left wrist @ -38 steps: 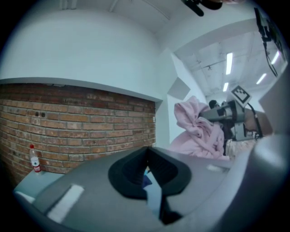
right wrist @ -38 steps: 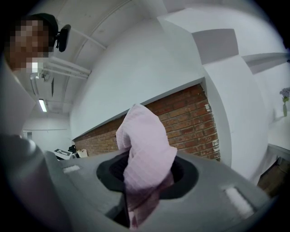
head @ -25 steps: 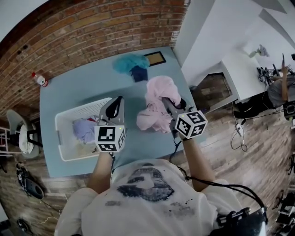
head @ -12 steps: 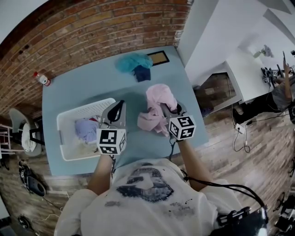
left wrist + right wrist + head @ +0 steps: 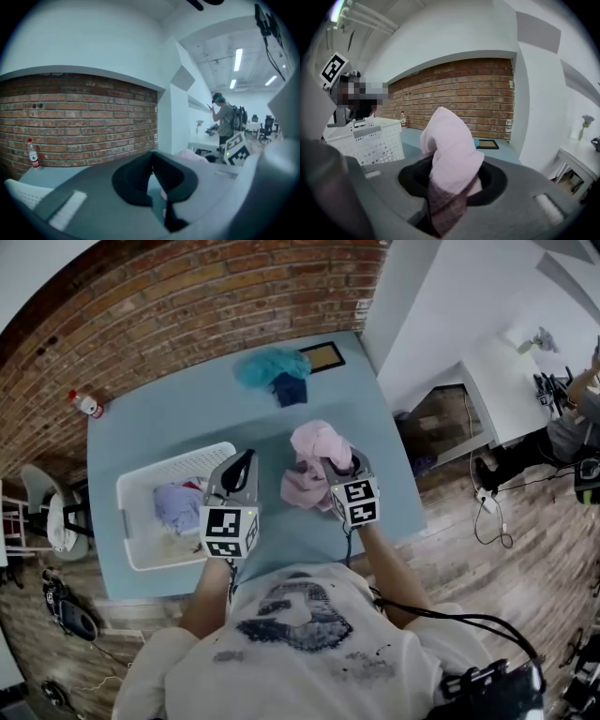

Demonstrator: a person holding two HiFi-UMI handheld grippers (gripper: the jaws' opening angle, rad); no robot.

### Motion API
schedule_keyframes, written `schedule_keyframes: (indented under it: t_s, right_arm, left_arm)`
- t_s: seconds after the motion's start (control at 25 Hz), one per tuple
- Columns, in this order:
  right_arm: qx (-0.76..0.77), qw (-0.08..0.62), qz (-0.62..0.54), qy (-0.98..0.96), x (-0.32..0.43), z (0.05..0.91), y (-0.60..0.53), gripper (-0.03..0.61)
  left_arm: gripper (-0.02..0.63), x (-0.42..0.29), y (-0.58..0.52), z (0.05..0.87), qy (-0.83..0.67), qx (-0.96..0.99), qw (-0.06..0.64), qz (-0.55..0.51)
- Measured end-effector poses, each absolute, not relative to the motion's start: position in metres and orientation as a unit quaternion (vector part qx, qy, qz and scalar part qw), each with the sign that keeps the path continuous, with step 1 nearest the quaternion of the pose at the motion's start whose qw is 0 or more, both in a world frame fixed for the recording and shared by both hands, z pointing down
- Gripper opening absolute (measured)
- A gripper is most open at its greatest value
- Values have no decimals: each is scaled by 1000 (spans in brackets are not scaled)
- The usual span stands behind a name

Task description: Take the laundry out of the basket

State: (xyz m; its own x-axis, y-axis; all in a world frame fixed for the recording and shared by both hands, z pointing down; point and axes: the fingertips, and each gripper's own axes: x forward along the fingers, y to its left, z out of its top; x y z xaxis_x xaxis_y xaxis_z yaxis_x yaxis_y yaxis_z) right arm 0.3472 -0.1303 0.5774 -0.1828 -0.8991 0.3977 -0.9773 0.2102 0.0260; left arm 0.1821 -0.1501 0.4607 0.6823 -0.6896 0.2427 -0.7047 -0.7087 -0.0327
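The right gripper (image 5: 337, 470) has its fingers (image 5: 412, 178) pinched on a pink garment (image 5: 317, 465). They have just eased open a little, yet the cloth sits between them and stands up in a soft peak. The rest of it bunches on the blue tabletop (image 5: 169, 418) near the middle, already clear of the white laundry basket (image 5: 122, 512) at its 9 o'clock.

The left gripper (image 5: 242, 462) hangs between basket and pink heap, its fingers (image 5: 136, 183) together with nothing between them.

A lavender garment (image 5: 175, 502) and some paler pieces lie in the basket, so the job looks only partly done. These are light, limp fabrics that will drape and trail. A pinch on a raised fold near the top of the pile should lift one piece cleanly, while a deep grab may drag its neighbours or catch the perforated wall.

At the pink garment's 11 o'clock lie a teal cloth (image 5: 267, 367) and a dark blue garment (image 5: 286, 390). A small framed picture (image 5: 323, 356) sits at 12 o'clock and a red-capped bottle (image 5: 84, 404) at the far 10 o'clock corner. A brick wall (image 5: 187, 306) backs the tabletop, and wooden floor (image 5: 487, 549) spreads at 3 o'clock.
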Motion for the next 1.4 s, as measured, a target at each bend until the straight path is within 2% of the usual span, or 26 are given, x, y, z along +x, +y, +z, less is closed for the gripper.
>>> schedule_keyframes:
  t_s: [0.28, 0.36, 0.48, 0.64, 0.96, 1.4]
  right_arm:
    - [592, 227, 114, -765, 330, 592, -131, 208]
    - [585, 228, 112, -770, 326, 592, -131, 239]
    - [583, 203, 115, -778, 324, 590, -131, 318]
    - [585, 204, 120, -776, 324, 591, -128, 322]
    - [583, 165, 131, -784, 322, 574, -122, 348]
    - [598, 79, 154, -783, 332, 536, -108, 347]
  left_arm:
    - [-8, 178, -152, 463, -383, 915, 35, 121]
    - [-8, 177, -153, 463, -384, 915, 36, 121]
    - [-8, 176, -153, 461, -385, 914, 35, 121]
    - [-8, 174, -154, 462, -387, 913, 37, 124]
    - [-8, 173, -154, 464, -386, 913, 42, 123]
    - [-8, 178, -147, 461, -383, 915, 40, 121]
